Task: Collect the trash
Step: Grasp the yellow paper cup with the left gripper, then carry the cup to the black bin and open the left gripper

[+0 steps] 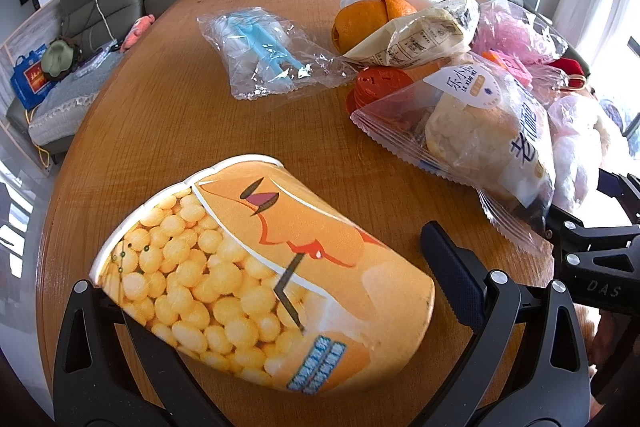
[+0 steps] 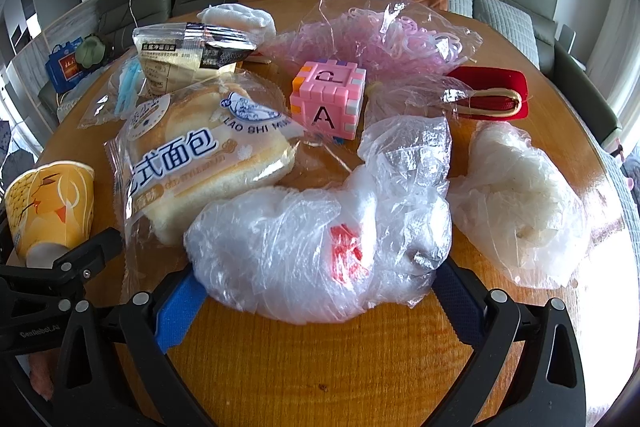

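A yellow paper cup (image 1: 256,267) printed with corn kernels lies between the fingers of my left gripper (image 1: 272,267), rim pointing away and squashed oval. The right finger (image 1: 452,267) presses its side; the left finger is hidden behind it. The cup (image 2: 52,203) also shows at the left edge of the right wrist view. A crumpled clear plastic bag (image 2: 304,243) with a red print sits on the wooden table (image 2: 320,367). My right gripper (image 2: 316,273) stands wide open around it, one finger at each end.
A wrapped bread bun (image 2: 208,155), a pink letter cube (image 2: 328,99), a bag of pink rings (image 2: 392,39), a red pouch (image 2: 492,91) and a white plastic wad (image 2: 520,195) crowd the table. Orange peel (image 1: 360,19) and a clear bag with blue pieces (image 1: 264,51) lie farther off. A green sofa stands behind.
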The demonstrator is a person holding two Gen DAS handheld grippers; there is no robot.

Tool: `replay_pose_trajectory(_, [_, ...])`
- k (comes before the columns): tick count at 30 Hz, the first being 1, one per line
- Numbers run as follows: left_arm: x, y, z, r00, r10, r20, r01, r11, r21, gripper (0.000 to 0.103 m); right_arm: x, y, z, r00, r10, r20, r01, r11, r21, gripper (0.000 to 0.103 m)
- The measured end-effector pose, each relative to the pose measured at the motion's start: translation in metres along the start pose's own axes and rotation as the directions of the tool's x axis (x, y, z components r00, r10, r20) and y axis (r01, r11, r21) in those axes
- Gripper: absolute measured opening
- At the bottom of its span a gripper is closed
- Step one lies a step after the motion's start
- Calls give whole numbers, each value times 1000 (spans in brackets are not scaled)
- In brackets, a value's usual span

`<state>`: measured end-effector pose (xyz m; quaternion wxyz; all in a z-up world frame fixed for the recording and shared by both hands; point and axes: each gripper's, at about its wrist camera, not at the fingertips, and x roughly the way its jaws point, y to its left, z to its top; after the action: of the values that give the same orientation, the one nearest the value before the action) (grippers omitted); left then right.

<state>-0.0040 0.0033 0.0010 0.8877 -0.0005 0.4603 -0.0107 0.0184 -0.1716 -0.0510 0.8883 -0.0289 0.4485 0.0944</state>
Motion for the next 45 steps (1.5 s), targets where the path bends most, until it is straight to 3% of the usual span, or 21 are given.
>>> replay_pose_trajectory(9, [-32,17,-4,999,-29,29,29,1000,-9,97,-38,8,-5,999,31,15,-30,997,-70,101])
replay_pose_trajectory(17, [-49,39,4,998,-56,30,58,996,-70,97,-78,0,8,994,88,60,-86,996,-28,101])
replay_pose_trajectory(21, [-54,47,3,998,-55,30,58,992,-110,97,-73,-10,14,996,81,39,-82,997,9,100])
replay_pose_trajectory(25, [-58,47,4,998,-66,20,68,989,-134,97,-51,-16,17,995,99,-25,-98,994,38,93])
replay_pose_trajectory(29, [-60,50,3,998,-59,15,61,986,-155,97,-33,-22,16,989,128,-79,-123,990,64,79])
replay_pose_trajectory(35, [-48,50,3,999,-42,-32,34,978,-206,97,-32,-20,18,980,179,-83,-178,984,15,55])
replay_pose_trajectory(45, [-13,43,-9,988,6,-155,-48,962,-269,97,-64,-31,20,982,187,8,-186,980,-71,52])
